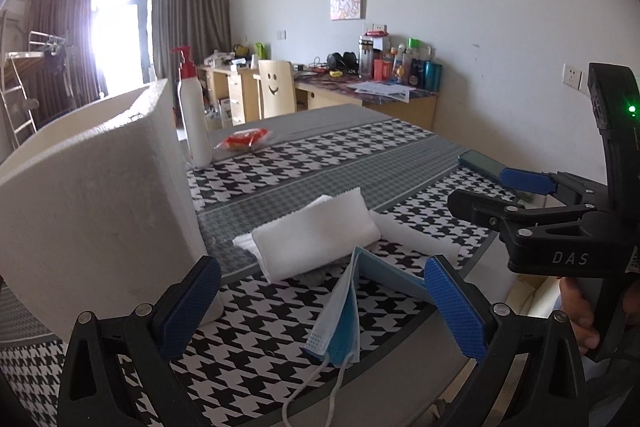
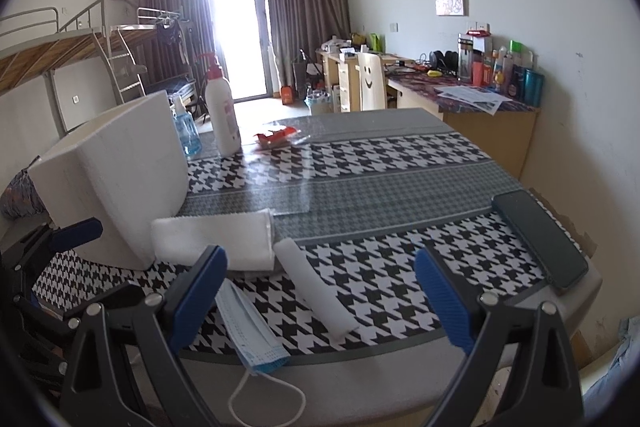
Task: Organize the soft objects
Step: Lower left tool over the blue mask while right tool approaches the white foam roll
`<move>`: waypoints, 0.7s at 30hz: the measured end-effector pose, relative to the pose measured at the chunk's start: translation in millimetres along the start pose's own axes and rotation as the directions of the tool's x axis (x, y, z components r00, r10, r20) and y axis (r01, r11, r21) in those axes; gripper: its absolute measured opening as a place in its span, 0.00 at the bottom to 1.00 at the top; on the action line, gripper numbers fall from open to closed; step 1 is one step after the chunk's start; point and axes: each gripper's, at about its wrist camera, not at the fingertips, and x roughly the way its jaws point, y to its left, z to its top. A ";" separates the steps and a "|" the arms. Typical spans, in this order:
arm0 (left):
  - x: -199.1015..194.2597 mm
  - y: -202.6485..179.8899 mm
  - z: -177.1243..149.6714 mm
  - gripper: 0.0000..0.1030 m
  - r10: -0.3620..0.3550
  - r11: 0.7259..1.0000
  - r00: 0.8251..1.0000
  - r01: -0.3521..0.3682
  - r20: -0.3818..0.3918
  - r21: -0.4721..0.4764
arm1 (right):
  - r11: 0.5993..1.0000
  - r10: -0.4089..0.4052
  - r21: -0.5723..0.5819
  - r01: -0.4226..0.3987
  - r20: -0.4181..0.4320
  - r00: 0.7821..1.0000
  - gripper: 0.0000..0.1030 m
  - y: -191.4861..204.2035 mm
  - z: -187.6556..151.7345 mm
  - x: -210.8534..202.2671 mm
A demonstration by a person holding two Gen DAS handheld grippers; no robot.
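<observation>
Face mask, light blue, folded and tented, lies on the houndstooth cloth near the front edge of the table, its ear loop hanging past the edge. In the left wrist view it sits between the spread blue pads of the left gripper, touching neither pad as far as can be seen. Left jaws: released, holding nothing.

Folded white towel lies just behind the mask, close beside the white foam box. A rolled white cloth lies just to the right of the towel and mask, pointing toward the front edge.

Right gripper hovers above the front of the table, the rolled cloth between its pads but untouched. Right jaws: released, empty. The right gripper also shows at the right of the left wrist view, raised above the table.

Dark phone lies flat at the right front corner of the table. White pump bottle, small blue bottle and a red packet stand or lie at the far left end, well apart from the soft items
</observation>
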 end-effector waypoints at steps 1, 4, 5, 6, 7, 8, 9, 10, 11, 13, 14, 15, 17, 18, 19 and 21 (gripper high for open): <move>1.2 -0.3 -0.9 0.99 -0.003 1.000 1.000 0.003 -0.005 0.001 | 1.000 -0.005 -0.002 0.005 -0.008 1.000 0.94 -0.3 -1.3 2.1; 5.1 -0.1 -2.9 0.99 -0.002 1.000 1.000 0.002 -0.020 0.002 | 1.000 -0.008 -0.002 0.008 -0.028 1.000 0.94 -1.6 -4.2 7.8; 6.6 -0.5 -3.0 0.99 -0.004 1.000 1.000 0.004 -0.026 0.004 | 1.000 -0.009 -0.002 0.008 -0.034 0.999 0.94 -1.8 -5.3 9.7; 7.3 -0.9 -3.4 0.99 -0.006 1.000 1.000 0.006 -0.029 0.006 | 1.000 -0.010 -0.004 0.010 -0.040 0.999 0.94 -1.9 -6.0 11.3; 7.7 -1.7 -3.7 0.99 -0.009 1.000 1.000 0.009 -0.030 0.010 | 1.000 -0.012 -0.006 0.011 -0.044 0.999 0.94 -1.5 -6.5 12.5; 7.6 -1.5 -4.0 0.99 -0.010 1.000 0.999 0.011 -0.030 0.011 | 1.000 -0.011 -0.008 0.011 -0.046 0.999 0.93 -1.4 -6.9 13.2; 8.3 -1.7 -4.1 0.99 -0.012 1.000 0.999 0.012 -0.032 0.011 | 1.000 -0.010 -0.009 0.010 -0.050 0.999 0.92 -1.4 -7.4 14.0; 9.2 -1.6 -3.9 0.99 -0.012 1.000 0.999 0.013 -0.035 0.010 | 1.000 -0.010 -0.009 0.010 -0.053 0.999 0.91 -1.6 -7.9 15.0; 10.4 -1.5 -4.1 0.99 -0.012 1.000 0.999 0.012 -0.038 0.010 | 1.000 -0.012 -0.009 0.011 -0.057 0.998 0.91 -2.2 -8.6 16.5; 12.4 -1.1 -4.7 0.99 -0.009 1.000 0.999 0.009 -0.043 0.011 | 1.000 -0.018 -0.005 0.018 -0.070 0.997 0.89 -3.4 -10.0 19.9; 13.8 -0.6 -5.0 0.99 -0.008 1.000 0.999 0.009 -0.047 0.011 | 1.000 -0.016 -0.004 0.016 -0.075 0.997 0.88 -3.9 -10.8 21.3; 15.0 -0.3 -5.3 0.99 -0.011 1.000 0.999 0.012 -0.052 0.011 | 1.000 -0.015 -0.004 0.015 -0.080 0.997 0.88 -3.7 -11.5 22.3; 18.1 -0.8 -6.5 0.99 -0.016 1.000 0.998 0.017 -0.063 0.012 | 1.000 -0.016 -0.006 0.016 -0.090 0.996 0.87 -4.2 -13.2 25.3; 19.2 -1.8 -6.9 0.99 -0.019 1.000 0.998 0.020 -0.067 0.018 | 1.000 -0.016 -0.008 0.015 -0.095 0.995 0.87 -4.2 -13.8 26.9; 19.3 -1.9 -7.3 0.98 -0.019 1.000 0.998 0.021 -0.067 0.022 | 1.000 -0.018 -0.010 0.017 -0.099 0.995 0.87 -3.7 -14.3 28.1; 21.5 -2.6 -8.3 0.98 -0.022 0.999 0.997 0.024 -0.074 0.026 | 1.000 -0.017 -0.015 0.016 -0.106 0.994 0.86 -3.7 -15.1 29.8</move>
